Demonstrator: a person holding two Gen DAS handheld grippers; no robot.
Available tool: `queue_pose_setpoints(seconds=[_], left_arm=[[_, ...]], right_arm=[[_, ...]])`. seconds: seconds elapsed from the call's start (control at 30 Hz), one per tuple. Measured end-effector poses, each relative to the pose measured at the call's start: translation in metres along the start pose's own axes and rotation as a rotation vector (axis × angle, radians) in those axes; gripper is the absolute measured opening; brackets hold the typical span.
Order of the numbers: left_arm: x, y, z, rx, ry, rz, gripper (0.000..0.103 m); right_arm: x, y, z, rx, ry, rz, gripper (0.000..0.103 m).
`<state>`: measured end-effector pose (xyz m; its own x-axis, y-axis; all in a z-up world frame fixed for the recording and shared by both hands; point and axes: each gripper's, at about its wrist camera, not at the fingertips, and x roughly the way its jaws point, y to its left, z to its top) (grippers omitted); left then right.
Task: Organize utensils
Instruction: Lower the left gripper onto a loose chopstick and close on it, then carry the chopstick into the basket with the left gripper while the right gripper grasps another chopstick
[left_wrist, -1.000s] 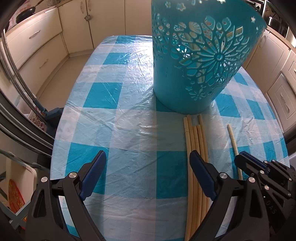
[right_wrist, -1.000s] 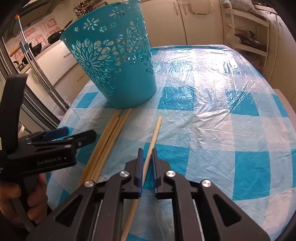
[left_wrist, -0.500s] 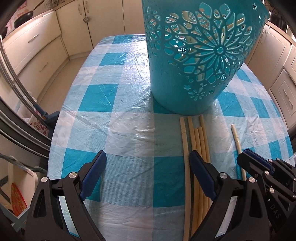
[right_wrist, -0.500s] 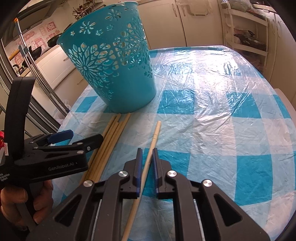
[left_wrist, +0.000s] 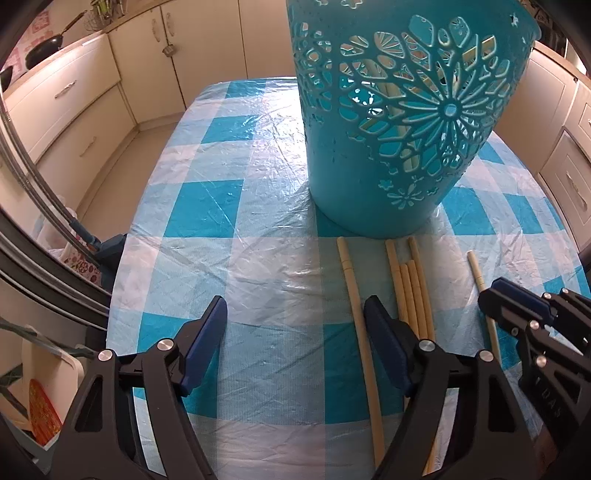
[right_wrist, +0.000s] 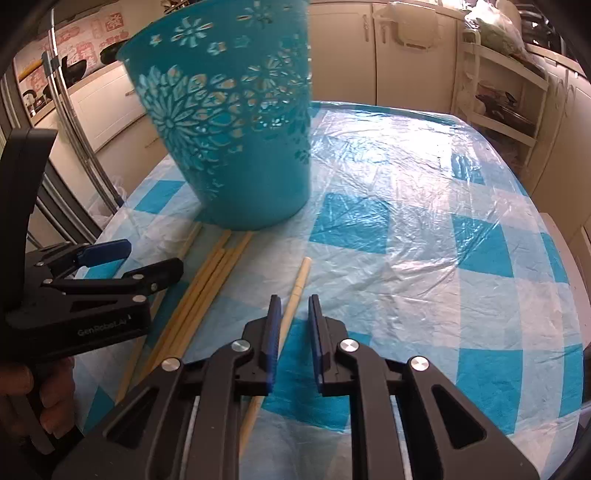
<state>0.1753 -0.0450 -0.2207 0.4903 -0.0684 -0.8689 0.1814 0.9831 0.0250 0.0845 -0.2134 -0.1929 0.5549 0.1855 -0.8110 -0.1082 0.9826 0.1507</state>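
L claw (left_wrist: 295, 332) is open wide, jaws just closing some, w/ one chopstick (left_wrist: 360, 317) by its right pad, not gripped. R claw (right_wrist: 293, 325) is narrowly open around a lone stick (right_wrist: 297, 288), pads not pressing. Other sticks (left_wrist: 412, 291) lie on the table (left_wrist: 236, 206) near the teal basket (left_wrist: 402, 122).

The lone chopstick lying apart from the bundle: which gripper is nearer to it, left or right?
Right. The right gripper straddles the lone chopstick, its jaws just parted around it. The left gripper sits beyond the bundle, over another stick.
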Motion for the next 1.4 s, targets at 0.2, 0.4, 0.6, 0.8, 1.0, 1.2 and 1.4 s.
queue_pose_setpoints(seconds=[0.2,0.4,0.6,0.8,1.0,1.2,1.4], left_arm=[[0.004,-0.008,0.010,-0.001,0.003,-0.001,0.066],[0.002,-0.024,0.017,0.061,-0.004,-0.036,0.026],[0.002,-0.026,0.021,0.051,0.029,-0.109,0.006],[-0.009,-0.001,0.015,-0.045,0.062,-0.244,0.005],[-0.049,0.014,0.006,-0.079,0.003,-0.322,0.005],[-0.118,0.025,0.019,-0.092,-0.143,-0.419,0.005],[-0.196,0.028,0.066,-0.093,-0.420,-0.441,0.005]], right_arm=[[0.000,-0.005,0.002,0.010,-0.001,0.016,0.015],[0.001,-0.008,0.002,-0.011,0.013,0.050,0.010],[0.003,-0.010,0.001,0.005,-0.002,0.065,0.011],[0.003,-0.017,0.001,0.040,-0.004,0.103,0.011],[0.003,-0.017,0.001,0.037,-0.006,0.100,0.011],[0.005,-0.023,0.002,0.070,-0.005,0.132,0.011],[0.006,-0.025,0.003,0.091,-0.004,0.153,0.011]])
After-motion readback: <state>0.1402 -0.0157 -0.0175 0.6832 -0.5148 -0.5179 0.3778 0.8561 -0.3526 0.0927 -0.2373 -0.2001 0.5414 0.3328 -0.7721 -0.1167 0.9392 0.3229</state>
